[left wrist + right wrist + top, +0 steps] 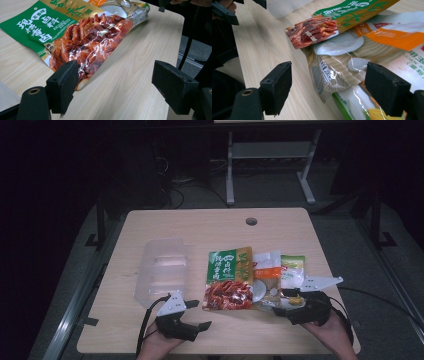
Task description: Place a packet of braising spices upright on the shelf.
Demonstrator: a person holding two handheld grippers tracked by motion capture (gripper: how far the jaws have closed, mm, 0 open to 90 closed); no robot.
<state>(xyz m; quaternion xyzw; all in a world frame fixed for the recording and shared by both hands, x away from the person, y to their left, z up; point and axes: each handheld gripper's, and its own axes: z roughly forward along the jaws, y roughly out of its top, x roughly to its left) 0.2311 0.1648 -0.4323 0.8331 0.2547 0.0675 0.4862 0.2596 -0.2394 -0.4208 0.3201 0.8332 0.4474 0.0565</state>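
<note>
While both hands are resting at the near edge of the worktop (150, 225), the left gripper (195, 317) is sitting with jaws spread, just short of the green sauce packet (229, 277). The right gripper (282, 306) is hovering with jaws spread over the clear-fronted packet (267, 282) and the corn starch packet (292, 270), pinching nothing. A clear plastic bin (161, 270) is lying to the left.

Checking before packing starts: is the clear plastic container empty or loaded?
Empty: the clear plastic container shows bare walls, and the packets lie beside it.
</note>
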